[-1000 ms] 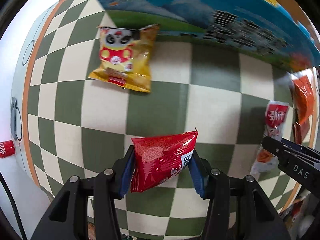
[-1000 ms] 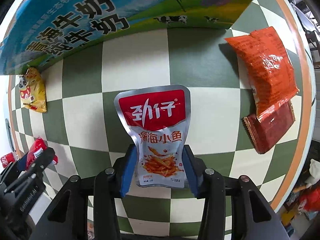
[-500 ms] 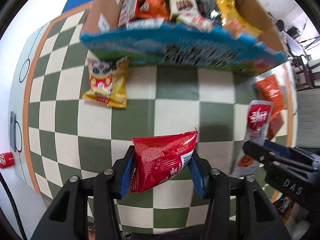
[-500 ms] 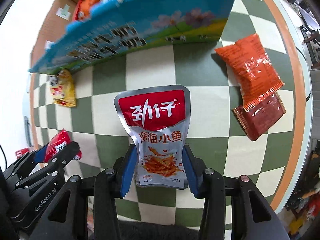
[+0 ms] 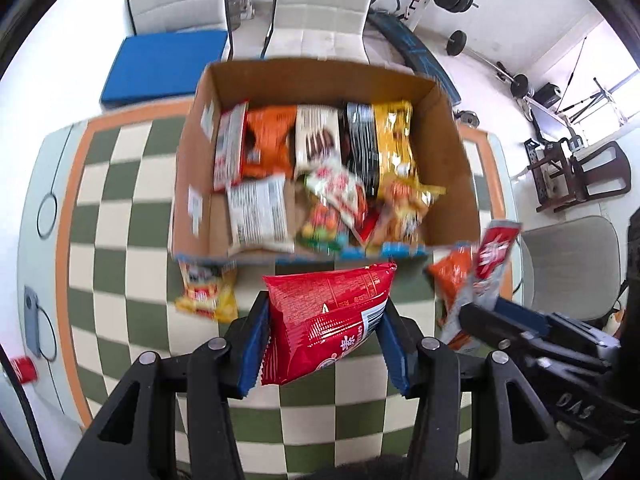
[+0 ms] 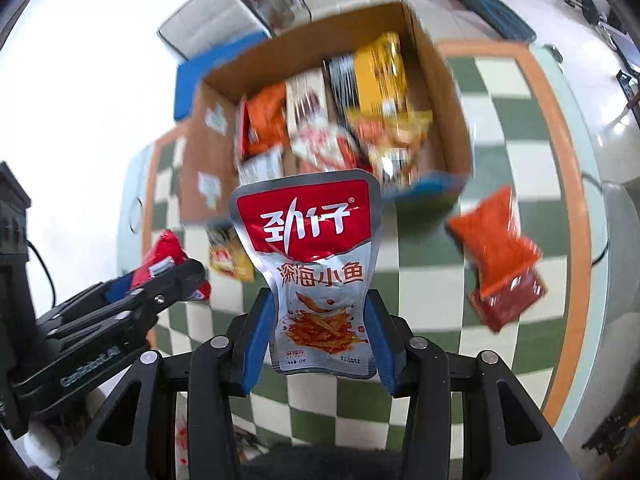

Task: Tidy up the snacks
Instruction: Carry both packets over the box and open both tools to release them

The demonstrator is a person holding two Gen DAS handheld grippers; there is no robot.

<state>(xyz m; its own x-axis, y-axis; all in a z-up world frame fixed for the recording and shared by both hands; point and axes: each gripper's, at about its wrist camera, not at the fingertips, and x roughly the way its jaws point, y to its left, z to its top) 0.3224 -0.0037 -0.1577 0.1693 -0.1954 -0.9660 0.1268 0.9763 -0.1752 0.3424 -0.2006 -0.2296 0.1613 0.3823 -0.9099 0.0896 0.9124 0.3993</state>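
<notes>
The left gripper (image 5: 324, 336) is closed on a red snack bag (image 5: 326, 320), held above the checkered table (image 5: 120, 240); the right gripper (image 6: 320, 332) clamps a silver and red fish snack pouch (image 6: 316, 264). Both hang just in front of the open cardboard box (image 5: 452, 168) full of snacks; a yellow bag (image 5: 206, 292) and an orange bag (image 6: 496, 240) lie on the table.

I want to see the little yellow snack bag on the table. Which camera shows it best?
The left wrist view: the yellow snack bag lies unblocked beside the box. In the right wrist view, the silver fish pouch partly hides it.
</notes>
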